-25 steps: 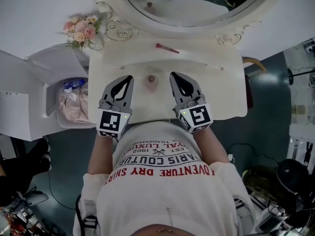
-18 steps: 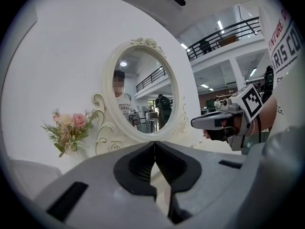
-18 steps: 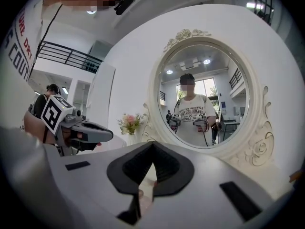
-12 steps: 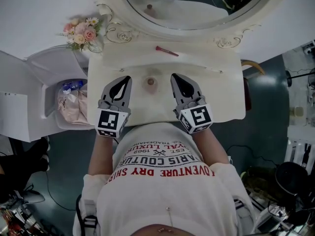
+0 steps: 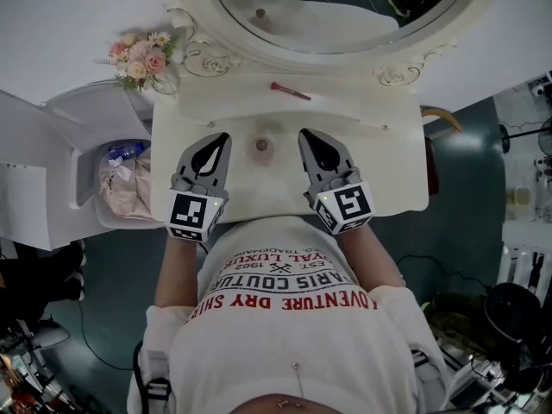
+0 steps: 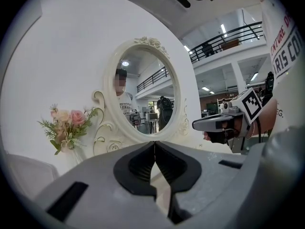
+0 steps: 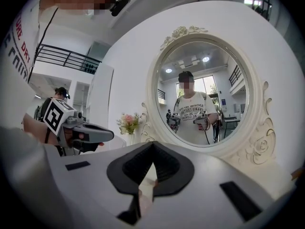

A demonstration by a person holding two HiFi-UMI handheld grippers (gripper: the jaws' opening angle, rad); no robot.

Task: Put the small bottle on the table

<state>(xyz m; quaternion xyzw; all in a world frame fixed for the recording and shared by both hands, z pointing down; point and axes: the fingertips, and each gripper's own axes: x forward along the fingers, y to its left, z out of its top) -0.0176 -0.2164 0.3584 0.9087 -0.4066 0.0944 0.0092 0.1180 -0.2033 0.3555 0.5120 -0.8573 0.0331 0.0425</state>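
Observation:
The small bottle (image 5: 263, 146), seen from above as a pinkish round top, stands on the cream dressing table (image 5: 388, 175) near its front middle. My left gripper (image 5: 221, 140) hovers just left of it and my right gripper (image 5: 306, 135) just right of it, both apart from the bottle. Each is shut with nothing between its jaws. In the left gripper view the closed tips (image 6: 154, 143) point at the oval mirror, and the right gripper (image 6: 212, 123) shows at the side. In the right gripper view the closed tips (image 7: 153, 143) also face the mirror. The bottle is hidden in both gripper views.
An oval mirror (image 5: 336, 11) in an ornate frame rises at the table's back. A red stick (image 5: 291, 90) lies near the mirror's base. A vase of pink flowers (image 5: 138, 57) stands at the back left. A white side unit with bags in a bin (image 5: 125, 179) is left of the table.
The head view has drifted slightly. Both grippers and the bottle keep their places.

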